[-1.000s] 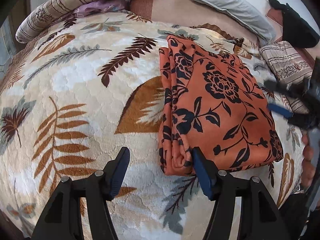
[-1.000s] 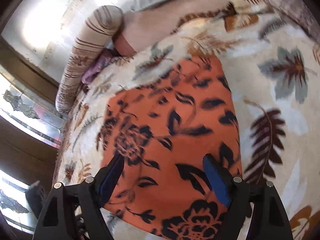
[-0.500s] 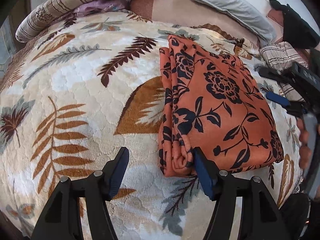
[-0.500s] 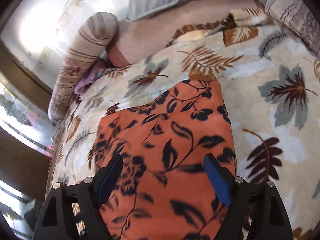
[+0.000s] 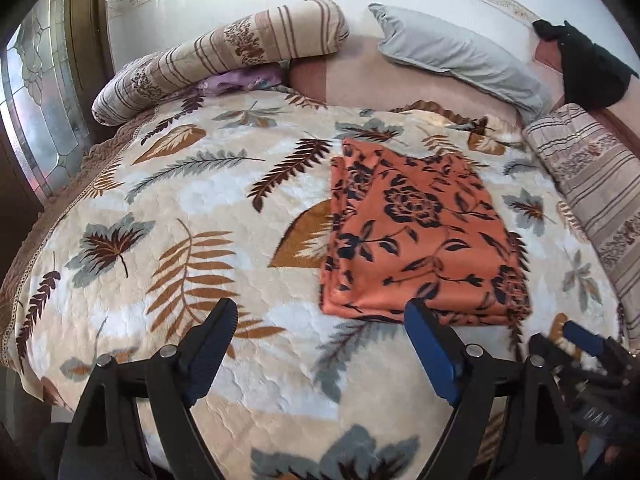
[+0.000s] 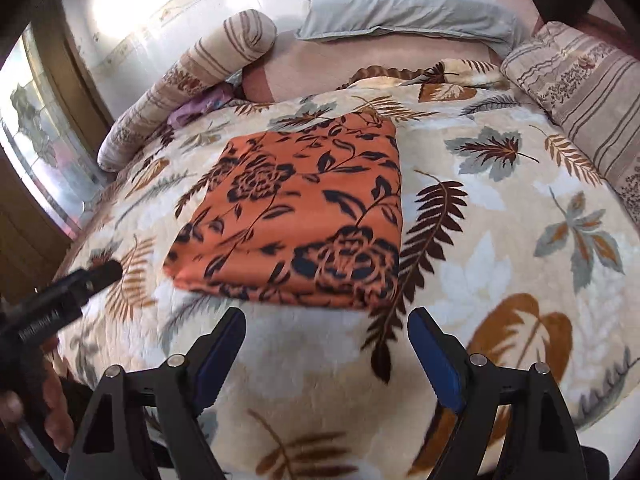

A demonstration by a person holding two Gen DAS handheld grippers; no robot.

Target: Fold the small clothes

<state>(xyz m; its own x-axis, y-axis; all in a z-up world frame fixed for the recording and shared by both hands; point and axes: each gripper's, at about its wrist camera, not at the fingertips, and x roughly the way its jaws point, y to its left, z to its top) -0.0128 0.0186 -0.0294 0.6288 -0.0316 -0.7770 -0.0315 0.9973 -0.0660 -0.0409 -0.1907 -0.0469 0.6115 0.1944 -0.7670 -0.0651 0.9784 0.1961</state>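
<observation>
My left gripper had just been opening its jaws, and nothing sat between them — only the blanket showed in the gap. My right gripper was spread wide too, and it held nothing. Both hung above the near part of the bed, close to the cloth but not touching it. In the left view the right-hand blue pad sat just in front of the cloth's near edge, apart from it.

The orange cloth with dark flowers lay on the leafy blanket, a little to the right of the middle of the bed. I judged the folding of this piece to be done. It was a neat, flat packet with straight sides and square corners. On its left side in the left view I could see several layers stacked at the edge. The near edge looked thick and a bit rounded — soft cloth, I think, that could slide open if pushed.

I saw no other small clothes laid out for folding, apart from something purple tucked under the long striped pillow. What it was I could not tell.
</observation>
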